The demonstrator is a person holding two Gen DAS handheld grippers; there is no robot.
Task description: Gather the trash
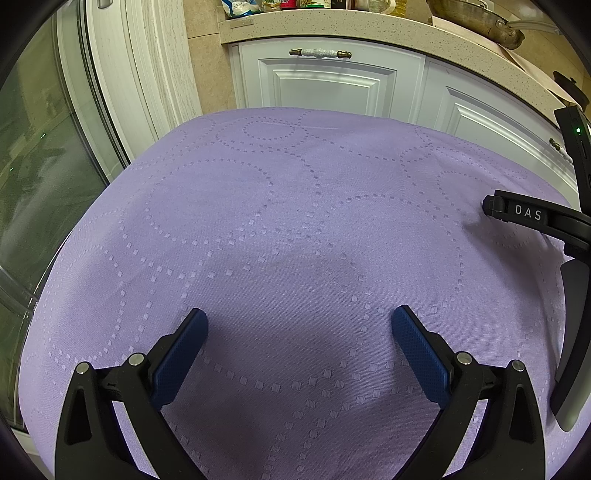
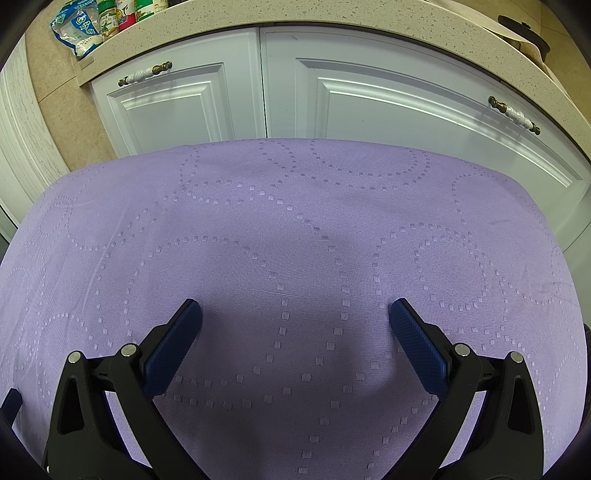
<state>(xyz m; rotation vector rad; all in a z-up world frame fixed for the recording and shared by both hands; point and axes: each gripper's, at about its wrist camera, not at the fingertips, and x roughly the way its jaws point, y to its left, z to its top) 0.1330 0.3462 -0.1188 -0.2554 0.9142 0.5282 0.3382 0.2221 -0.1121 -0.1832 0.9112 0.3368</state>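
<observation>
Both grippers, left gripper (image 1: 300, 317) and right gripper (image 2: 295, 308), gape wide over bare lilac tablecloth (image 1: 280, 206); no trash visible, so I'd scan toward 12 o'clock.

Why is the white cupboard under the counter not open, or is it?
Shut. Both white cupboard doors sit flat and flush under the counter, with only a thin seam between them and nothing of the inside showing.

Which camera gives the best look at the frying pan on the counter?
The left wrist view: the frying pan sits at the top right on the counter. The right wrist view doesn't show it at all.
</observation>
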